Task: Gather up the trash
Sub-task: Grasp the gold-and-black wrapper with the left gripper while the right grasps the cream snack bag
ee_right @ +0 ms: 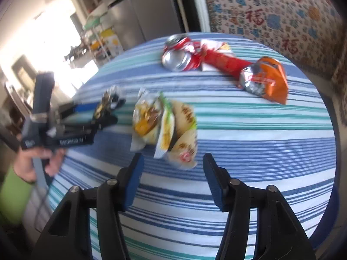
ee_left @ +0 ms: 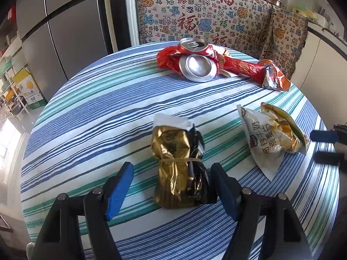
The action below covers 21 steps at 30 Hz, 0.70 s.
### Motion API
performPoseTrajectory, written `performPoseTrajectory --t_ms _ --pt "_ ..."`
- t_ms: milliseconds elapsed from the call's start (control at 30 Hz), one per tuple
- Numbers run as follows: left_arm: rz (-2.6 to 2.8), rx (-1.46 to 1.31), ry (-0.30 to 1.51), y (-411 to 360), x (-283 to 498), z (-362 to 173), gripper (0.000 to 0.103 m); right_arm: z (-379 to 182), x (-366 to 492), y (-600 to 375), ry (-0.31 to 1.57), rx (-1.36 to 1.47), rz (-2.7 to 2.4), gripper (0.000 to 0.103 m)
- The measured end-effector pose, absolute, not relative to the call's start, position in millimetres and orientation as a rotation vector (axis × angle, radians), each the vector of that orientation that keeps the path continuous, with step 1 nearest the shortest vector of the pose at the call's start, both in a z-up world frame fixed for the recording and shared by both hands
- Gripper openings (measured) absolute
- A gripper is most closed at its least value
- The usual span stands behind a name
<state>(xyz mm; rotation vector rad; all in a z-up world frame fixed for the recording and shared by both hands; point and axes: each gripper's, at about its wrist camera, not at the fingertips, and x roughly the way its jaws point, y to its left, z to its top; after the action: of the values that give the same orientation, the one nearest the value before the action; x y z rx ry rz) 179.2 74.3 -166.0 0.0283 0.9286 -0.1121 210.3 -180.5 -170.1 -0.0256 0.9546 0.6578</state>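
Note:
A gold and black foil wrapper (ee_left: 173,164), tied round its middle, lies on the striped round table (ee_left: 97,112) between the fingers of my left gripper (ee_left: 172,166). That gripper is open: its left pad stands clear of the foil, and its right finger is against the black side. A white and yellow snack bag (ee_right: 164,125) lies just ahead of my right gripper (ee_right: 172,162), which is open with nothing pressed. The bag's near corner reaches between the fingertips. Both also appear in the left wrist view, snack bag (ee_left: 271,136) beside right gripper (ee_left: 321,146).
At the table's far side lie two crushed red cans (ee_left: 197,65), a long red wrapper (ee_left: 240,67) and an orange foil bag (ee_left: 275,78). Behind stand a patterned blanket (ee_left: 195,15) and a grey fridge (ee_left: 65,32). A hand in a green sleeve (ee_right: 32,162) holds the left gripper (ee_right: 104,112).

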Motion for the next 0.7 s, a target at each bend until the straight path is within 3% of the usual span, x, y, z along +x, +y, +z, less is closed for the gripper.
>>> performPoseTrajectory --t_ms 133,333,400,500,633,667,700 --pt "-0.108 0.031 0.924 74 181 -167 0.077 -171 228 -186 0.947 0.036 0.587 0.035" --pt "-0.109 0.026 0.924 73 183 -168 0.078 -197 247 -169 1.07 0.1 0.672 0.032" --pt "-0.108 0.027 0.925 73 183 -168 0.078 -193 240 -167 1.049 0.048 0.643 0.018" --pt "-0.111 0.03 0.926 74 183 -168 0.078 -183 229 -170 0.959 -0.123 0.464 0.017" --pt "-0.108 0.035 0.945 80 181 -167 0.08 -191 230 -182 0.941 -0.21 0.371 0.026" --pt "-0.101 0.031 0.952 83 181 -167 0.08 -193 231 -186 0.956 -0.179 0.381 0.045" --pt "-0.096 0.028 0.957 87 180 -167 0.08 -196 231 -189 0.972 -0.146 0.401 0.058"
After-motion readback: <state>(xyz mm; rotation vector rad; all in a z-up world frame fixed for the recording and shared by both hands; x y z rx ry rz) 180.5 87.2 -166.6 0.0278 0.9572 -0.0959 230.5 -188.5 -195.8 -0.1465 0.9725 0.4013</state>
